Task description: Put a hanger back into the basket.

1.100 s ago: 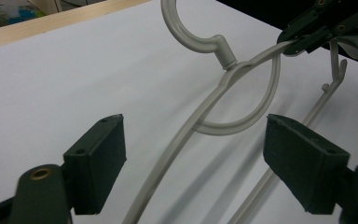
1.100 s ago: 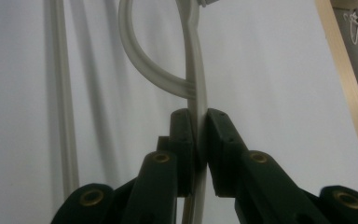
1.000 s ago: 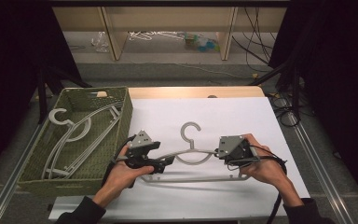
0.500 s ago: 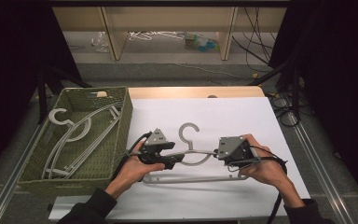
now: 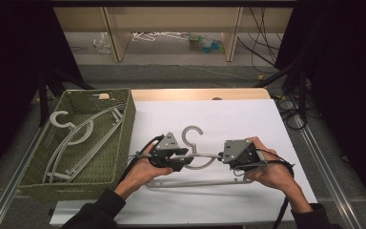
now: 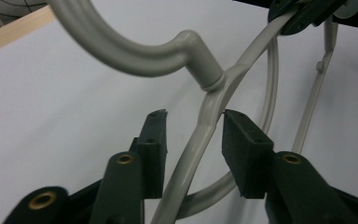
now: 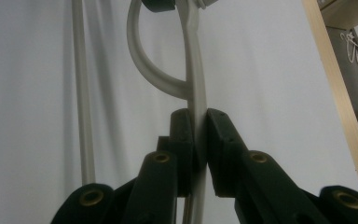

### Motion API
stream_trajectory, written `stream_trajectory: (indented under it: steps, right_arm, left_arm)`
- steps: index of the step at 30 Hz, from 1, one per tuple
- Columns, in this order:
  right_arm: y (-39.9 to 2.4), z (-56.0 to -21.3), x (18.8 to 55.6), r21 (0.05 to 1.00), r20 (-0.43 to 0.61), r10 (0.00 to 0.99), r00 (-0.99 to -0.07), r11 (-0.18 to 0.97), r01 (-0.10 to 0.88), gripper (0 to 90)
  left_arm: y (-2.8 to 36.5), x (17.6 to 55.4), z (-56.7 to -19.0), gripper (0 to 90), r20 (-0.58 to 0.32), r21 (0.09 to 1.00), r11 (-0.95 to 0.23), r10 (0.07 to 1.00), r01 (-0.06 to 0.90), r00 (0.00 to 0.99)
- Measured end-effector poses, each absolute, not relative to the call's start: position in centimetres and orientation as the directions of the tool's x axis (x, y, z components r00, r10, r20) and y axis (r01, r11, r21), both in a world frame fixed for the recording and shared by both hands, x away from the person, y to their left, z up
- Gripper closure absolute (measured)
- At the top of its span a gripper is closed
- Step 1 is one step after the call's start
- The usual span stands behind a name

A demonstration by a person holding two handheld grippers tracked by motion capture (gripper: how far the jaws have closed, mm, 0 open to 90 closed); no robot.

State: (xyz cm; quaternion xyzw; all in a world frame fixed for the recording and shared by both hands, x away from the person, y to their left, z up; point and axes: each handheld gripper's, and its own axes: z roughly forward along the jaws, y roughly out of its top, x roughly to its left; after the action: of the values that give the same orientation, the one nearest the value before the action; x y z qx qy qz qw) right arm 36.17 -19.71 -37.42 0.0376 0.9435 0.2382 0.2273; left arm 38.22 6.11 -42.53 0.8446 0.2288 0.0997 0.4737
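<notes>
hanger: grey plastic, lower middle of the high view, on the white counter; hook points up-frame, bottom bar toward the lower edge
right gripper: fingers narrow, clamped on the hanger's right shoulder arm; the arm runs straight up between the pads in the right gripper view
left gripper: fingers have just been closing, now half-narrow; left shoulder arm sits between them just below the neck; right pad looks near or touching, left pad apart, so no firm grip yet
hands: left hand and right hand come in from the bottom edge, one on each side of the hook
basket: green woven, left of frame, just beside the white sheet; more grey hangers lie in it
handling (judged): light, stiff, smooth plastic; thin arms could slip or twist in a pinch; hook may snag on the basket weave
where to hold (judged): both shoulder arms close to the neck, pads square across the arm, so it lifts level
</notes>
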Motion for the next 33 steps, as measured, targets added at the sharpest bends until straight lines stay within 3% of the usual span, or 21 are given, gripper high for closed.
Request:
stream_trajectory:
  steps: [14,24,29,33]
  right_arm:
    - [-20.0,-37.3,36.4,0.469,-0.415,0.181,-0.892,0.882,-0.039,79.4]
    - [-19.9,-37.9,36.7,0.490,-0.405,0.231,-0.885,0.872,0.003,73.1]
    - [-19.9,-37.8,36.7,0.561,-0.383,0.324,-0.865,0.826,0.061,56.3]
    - [-20.0,-37.4,36.6,0.671,-0.344,0.436,-0.832,0.734,0.107,43.2]
  left_arm:
    - [5.5,37.5,-41.4,76.2,0.085,0.817,-0.557,0.375,0.151,0.923]
    - [5.3,36.8,-41.2,80.8,0.061,0.799,-0.573,0.377,0.181,0.924]
    - [5.9,36.9,-40.7,80.8,0.038,0.805,-0.552,0.413,0.217,0.910]
    - [6.7,37.1,-40.2,80.7,0.038,0.802,-0.548,0.445,0.238,0.895]
